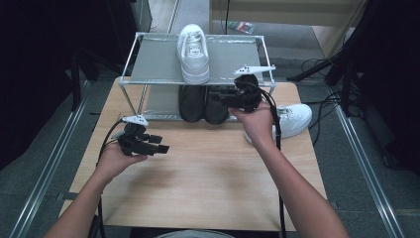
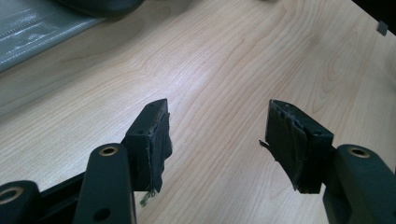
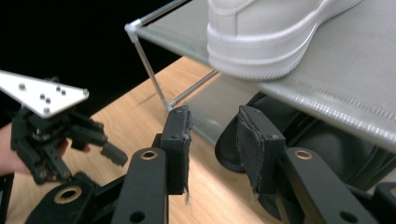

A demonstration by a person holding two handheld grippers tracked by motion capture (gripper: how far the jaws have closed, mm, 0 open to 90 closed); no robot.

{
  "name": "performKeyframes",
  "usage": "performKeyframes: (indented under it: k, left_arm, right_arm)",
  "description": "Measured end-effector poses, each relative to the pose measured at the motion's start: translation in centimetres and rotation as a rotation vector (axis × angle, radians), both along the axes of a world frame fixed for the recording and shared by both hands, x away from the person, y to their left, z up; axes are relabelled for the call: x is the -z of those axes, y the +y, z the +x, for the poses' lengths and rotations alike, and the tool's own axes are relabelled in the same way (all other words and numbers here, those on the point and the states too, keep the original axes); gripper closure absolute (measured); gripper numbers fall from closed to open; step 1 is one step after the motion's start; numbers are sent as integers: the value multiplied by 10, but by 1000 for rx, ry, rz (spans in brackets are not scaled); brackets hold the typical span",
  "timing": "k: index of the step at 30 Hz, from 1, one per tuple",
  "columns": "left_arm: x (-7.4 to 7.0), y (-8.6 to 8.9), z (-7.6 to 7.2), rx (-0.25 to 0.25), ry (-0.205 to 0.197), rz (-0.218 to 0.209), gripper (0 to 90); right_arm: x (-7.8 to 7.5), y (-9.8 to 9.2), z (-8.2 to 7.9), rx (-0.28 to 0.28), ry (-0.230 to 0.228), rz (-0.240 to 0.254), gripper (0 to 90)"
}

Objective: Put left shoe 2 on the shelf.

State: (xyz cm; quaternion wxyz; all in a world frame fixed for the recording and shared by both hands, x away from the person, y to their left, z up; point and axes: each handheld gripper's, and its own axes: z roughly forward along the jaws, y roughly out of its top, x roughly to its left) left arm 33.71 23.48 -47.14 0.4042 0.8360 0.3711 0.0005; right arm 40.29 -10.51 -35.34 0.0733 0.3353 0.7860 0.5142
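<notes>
A white shoe (image 1: 193, 49) stands on the top shelf of a grey metal rack (image 1: 158, 62), its heel (image 3: 261, 42) toward me. Two black shoes (image 1: 193, 103) sit side by side on the lower shelf. A second white shoe (image 1: 293, 119) lies on the wooden table (image 1: 208, 178) to the right of the rack. My right gripper (image 1: 216, 98) is level with the lower shelf, its jaws apart just in front of a black shoe's heel (image 3: 229, 144); nothing is between its pads (image 3: 212, 119). My left gripper (image 1: 161, 144) hovers open over bare table (image 2: 217, 121).
The rack's thin front posts (image 3: 152, 70) stand at the table's far edge. In the right gripper view the left gripper (image 3: 51, 135) with its grey plate shows farther off. Cables (image 1: 322, 106) lie on the floor to the right.
</notes>
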Motion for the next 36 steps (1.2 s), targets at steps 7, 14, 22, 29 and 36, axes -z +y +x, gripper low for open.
performKeyframes:
  k: [7,14,22,29,36]
  left_arm:
    - [0,0,0,0,1,5,407]
    - [1,-2,-2,-1,-1,5,407]
    - [1,-3,-4,5,0,10,406]
    - [2,-4,-4,16,4,17,404]
    - [1,-3,-5,23,7,2,402]
  right_arm:
    - [20,-7,-16,-25,-8,1,613]
    - [39,-12,-32,-51,19,-33,609]
    - [62,-21,-46,-74,46,-15,599]
    - [79,-31,-55,-82,40,-34,581]
    - [86,-42,-56,-58,54,-19,579]
